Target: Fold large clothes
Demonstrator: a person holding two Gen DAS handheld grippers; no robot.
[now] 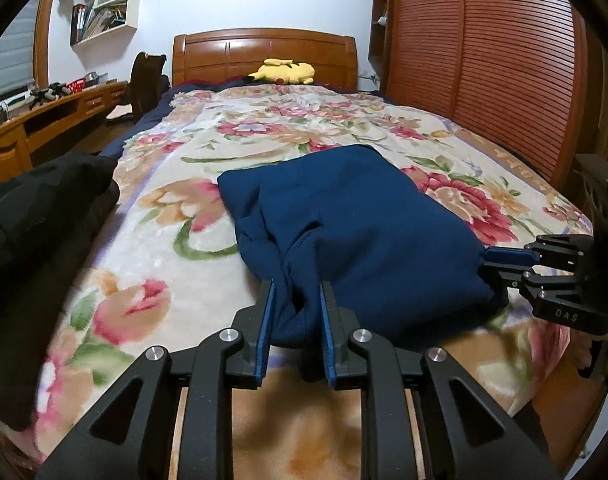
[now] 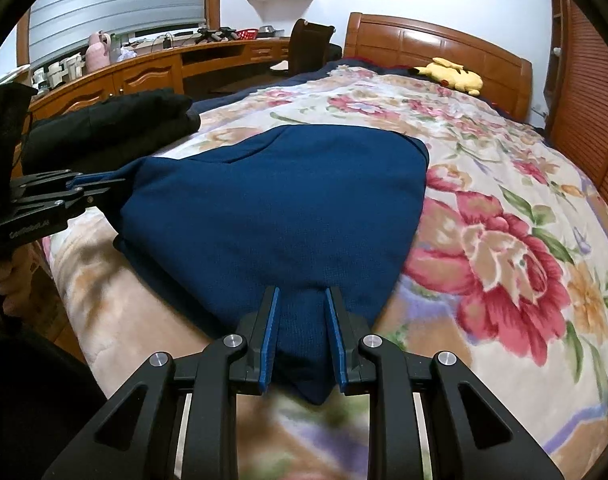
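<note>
A dark blue garment (image 1: 364, 216) lies partly folded on the floral bedspread (image 1: 175, 240); it also shows in the right wrist view (image 2: 279, 208). My left gripper (image 1: 297, 292) is shut on the garment's near left corner, with bunched cloth between its blue pads. My right gripper (image 2: 301, 300) is shut on the near right corner. Each gripper shows in the other's view: the right one (image 1: 488, 262) at the garment's right edge, the left one (image 2: 119, 188) at its left edge. The near edge hangs slightly raised between them.
A black folded garment (image 1: 43, 208) lies at the bed's left edge, also in the right wrist view (image 2: 115, 124). A yellow plush toy (image 1: 281, 72) rests by the wooden headboard (image 1: 263, 50). A wooden desk (image 2: 143, 68) runs along the left; a slatted wardrobe (image 1: 484, 64) stands right.
</note>
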